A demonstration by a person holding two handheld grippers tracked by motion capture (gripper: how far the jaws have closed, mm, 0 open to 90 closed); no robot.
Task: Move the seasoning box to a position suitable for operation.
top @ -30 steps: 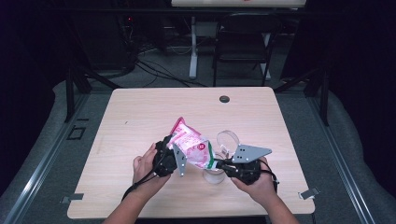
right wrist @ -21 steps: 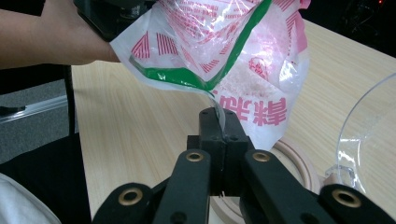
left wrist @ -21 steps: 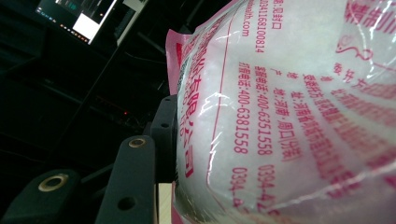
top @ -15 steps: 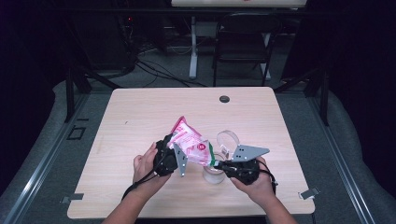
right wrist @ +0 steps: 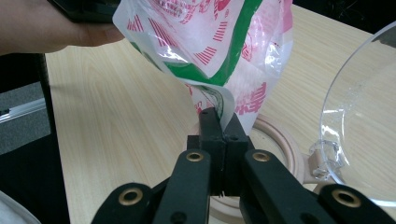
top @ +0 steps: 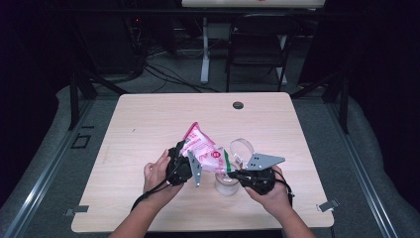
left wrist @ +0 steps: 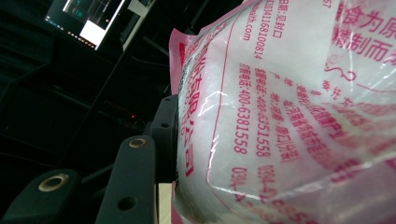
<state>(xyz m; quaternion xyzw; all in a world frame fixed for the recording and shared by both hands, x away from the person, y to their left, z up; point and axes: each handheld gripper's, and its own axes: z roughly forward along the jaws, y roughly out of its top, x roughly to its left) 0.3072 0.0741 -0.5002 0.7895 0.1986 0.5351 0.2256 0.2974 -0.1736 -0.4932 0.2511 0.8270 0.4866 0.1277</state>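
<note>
Table (top: pixel 148 129): light wood, a dark round grommet (top: pixel 238 105) near its far edge

Bag (top: pixel 202 151): pink-and-white plastic pouch with red print and a green band, held tilted above the table near its front middle, between the two grippers; top corner points away from the person. In the left gripper view the bag (left wrist: pixel 289 107) is pressed close against the camera, red characters and digits legible on it

Left gripper (top: pixel 184 166): held in the person's left hand (top: pixel 156 173); jaws part-way closed around the bulging body of the bag, one black jaw lying flat against its side in the left gripper view

Right gripper (right wrist: pixel 219 122): held in the right hand (top: pixel 272 196); jaws pinched tight together on the lower corner of the bag (right wrist: pixel 210 51), the film caught between the pads

Jar (top: pixel 227 183): pale, round, open-mouthed, standing on the table directly under the pinched corner; its rim (right wrist: pixel 280 140) shows behind the right jaws

Lid (top: pixel 241 148): clear, hinged open, just beside the jar on the right
</note>
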